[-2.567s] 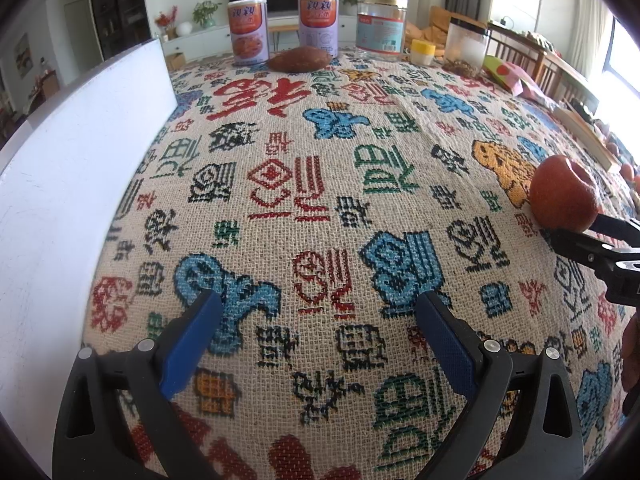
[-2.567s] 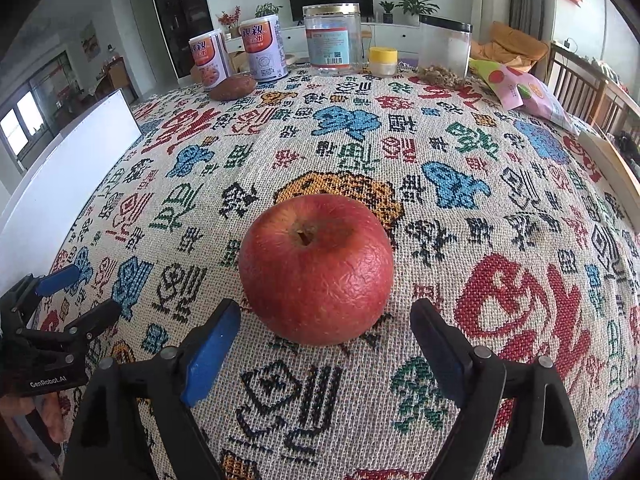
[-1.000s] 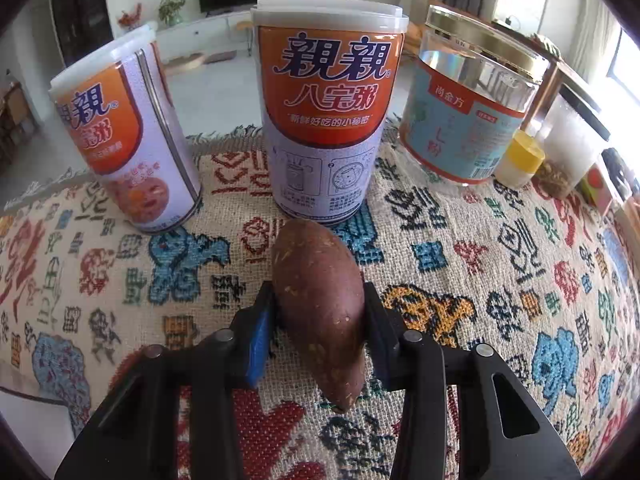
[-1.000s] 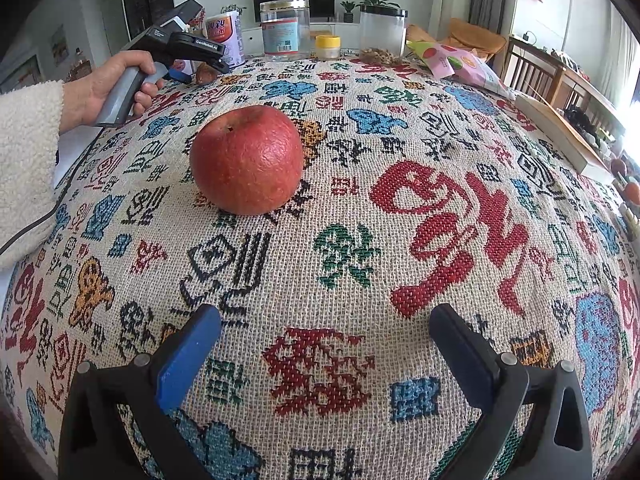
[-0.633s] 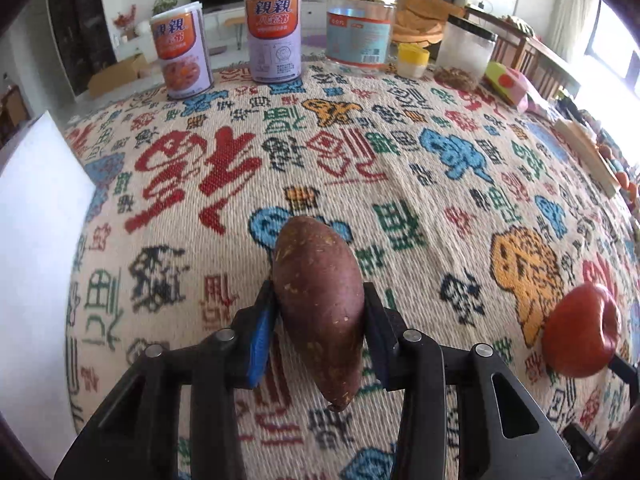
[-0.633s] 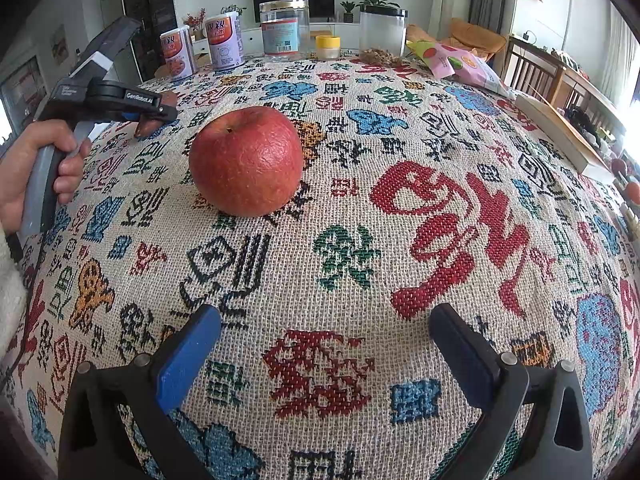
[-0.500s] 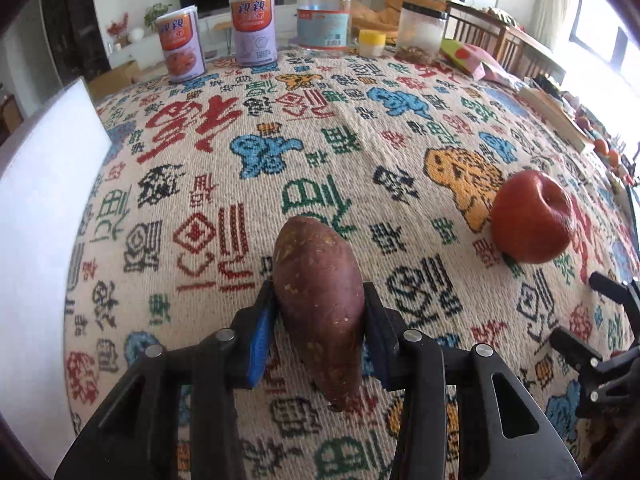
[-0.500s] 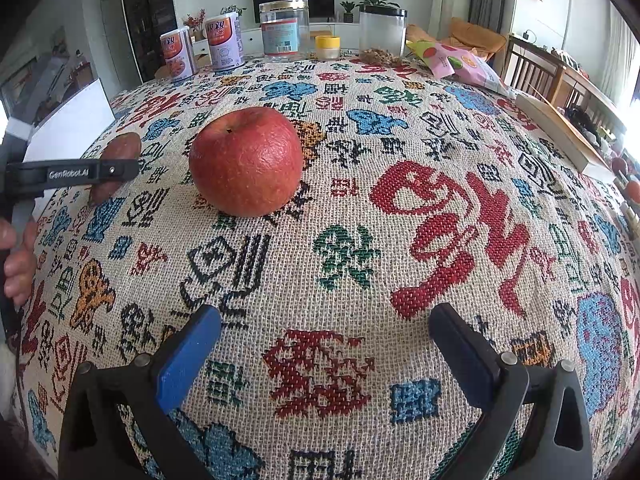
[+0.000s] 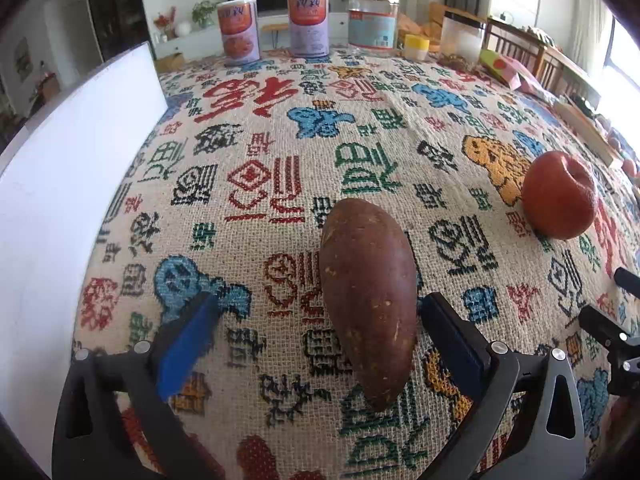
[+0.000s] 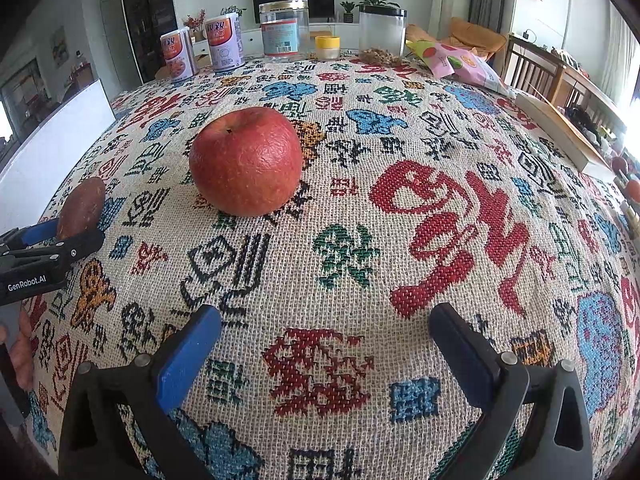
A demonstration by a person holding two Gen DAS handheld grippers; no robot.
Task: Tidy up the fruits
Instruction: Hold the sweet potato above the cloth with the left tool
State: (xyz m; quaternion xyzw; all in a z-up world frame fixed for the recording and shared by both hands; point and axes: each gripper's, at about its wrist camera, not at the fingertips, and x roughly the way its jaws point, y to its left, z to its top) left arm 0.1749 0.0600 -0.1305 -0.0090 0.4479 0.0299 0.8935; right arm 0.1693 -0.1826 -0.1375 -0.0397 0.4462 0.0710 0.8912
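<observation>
A brown sweet potato (image 9: 368, 296) lies on the patterned tablecloth (image 9: 280, 152) between the spread jaws of my left gripper (image 9: 316, 332), which is open; the right pad is close to it, the left pad is apart. The sweet potato also shows in the right wrist view (image 10: 82, 208) at the far left, beside the left gripper (image 10: 36, 252). A red apple (image 9: 558, 196) stands on the cloth to the right of the sweet potato. In the right wrist view the apple (image 10: 246, 160) is ahead and left of my right gripper (image 10: 324, 344), which is open and empty.
A white board (image 9: 60, 200) stands along the table's left side. At the far edge stand two porridge cans (image 9: 238, 32), a glass jar (image 9: 372, 24), a small yellow-lidded jar (image 9: 416, 46) and a clear container (image 9: 462, 42). Snack bags (image 10: 460, 62) and a book (image 10: 560, 128) lie at the right.
My left gripper carried the sweet potato from the cans to the near part of the table beside the apple, then opened and let it go. The right gripper stayed still.
</observation>
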